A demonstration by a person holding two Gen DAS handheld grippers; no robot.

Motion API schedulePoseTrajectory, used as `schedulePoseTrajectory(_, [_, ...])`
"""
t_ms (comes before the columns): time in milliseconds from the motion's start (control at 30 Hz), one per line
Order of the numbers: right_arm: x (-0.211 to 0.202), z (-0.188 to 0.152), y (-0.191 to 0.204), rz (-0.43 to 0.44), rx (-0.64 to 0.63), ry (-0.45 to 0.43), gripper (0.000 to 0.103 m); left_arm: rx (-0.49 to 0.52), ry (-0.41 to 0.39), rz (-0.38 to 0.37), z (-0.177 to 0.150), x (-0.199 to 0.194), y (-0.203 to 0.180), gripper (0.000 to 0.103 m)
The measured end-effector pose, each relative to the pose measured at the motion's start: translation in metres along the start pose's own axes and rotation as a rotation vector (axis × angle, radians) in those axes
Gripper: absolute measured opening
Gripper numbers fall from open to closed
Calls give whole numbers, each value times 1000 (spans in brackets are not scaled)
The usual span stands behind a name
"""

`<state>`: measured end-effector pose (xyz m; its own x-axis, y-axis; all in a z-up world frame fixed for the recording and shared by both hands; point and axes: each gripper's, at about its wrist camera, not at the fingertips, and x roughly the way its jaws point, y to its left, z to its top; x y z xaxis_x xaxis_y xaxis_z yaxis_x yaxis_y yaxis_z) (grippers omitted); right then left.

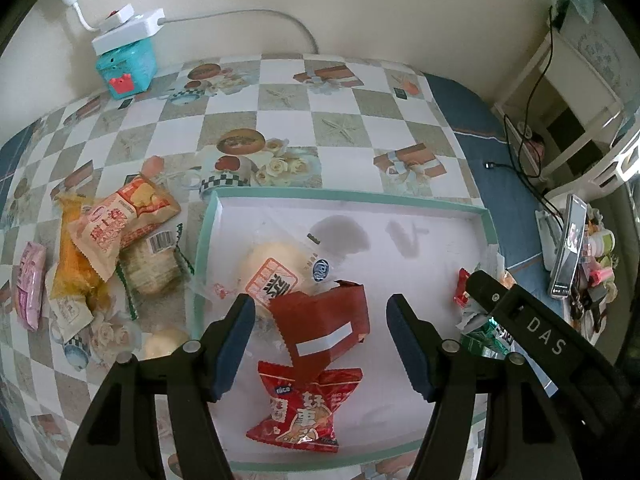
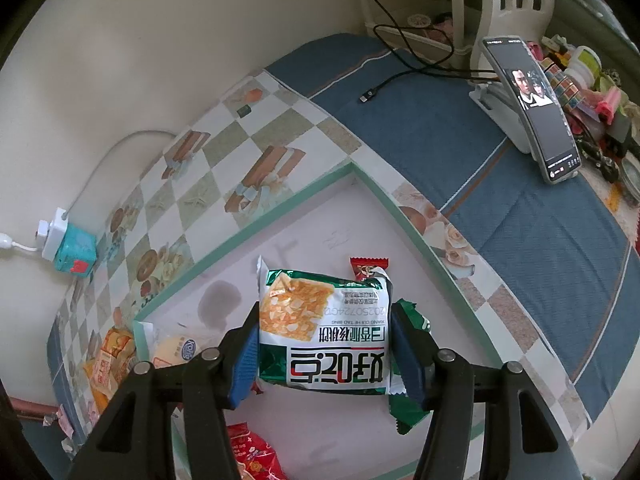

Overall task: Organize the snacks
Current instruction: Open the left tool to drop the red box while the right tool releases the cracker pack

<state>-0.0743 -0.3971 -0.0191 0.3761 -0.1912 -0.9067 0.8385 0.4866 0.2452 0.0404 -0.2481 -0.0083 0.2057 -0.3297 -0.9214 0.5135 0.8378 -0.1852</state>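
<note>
Both tongs point steeply down over the tray (image 1: 206,240): the left gripper (image 1: 320,344) is released above a red packet (image 1: 324,320), the right gripper (image 2: 324,354) is grasping a white-green biscuit pack (image 2: 324,332)

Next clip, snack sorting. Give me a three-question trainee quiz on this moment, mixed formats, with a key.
1. True or false: the right gripper has a green-and-white biscuit packet between its pads.
2. Multiple choice: the dark red packet below the left gripper lies (A) on the checkered cloth, (B) inside the green-rimmed tray, (C) on the blue cloth.
3. Fill in: the phone on its stand sits on the ____ cloth.

Key: 1 true; 2 B; 3 blue
</note>
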Motion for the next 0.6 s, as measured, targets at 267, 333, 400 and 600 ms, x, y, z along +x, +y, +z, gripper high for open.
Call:
schedulePoseTrajectory(267, [-5,-2,5,35,-50,-60,75,-60,-7,7,4,-9,21,80])
schedulePoseTrajectory(333, [-9,-3,10,44,-74,-81,82,-86,-11,4,6,-12,29,80])
schedulePoseTrajectory(400, [-11,-5,17,58,-97,-93,86,-112,-14,1,7,-15,38,80])
schedulePoseTrajectory(600, [-10,-11,25,48,-107,-91,103,-203,-18,61,8,-22,74,80])
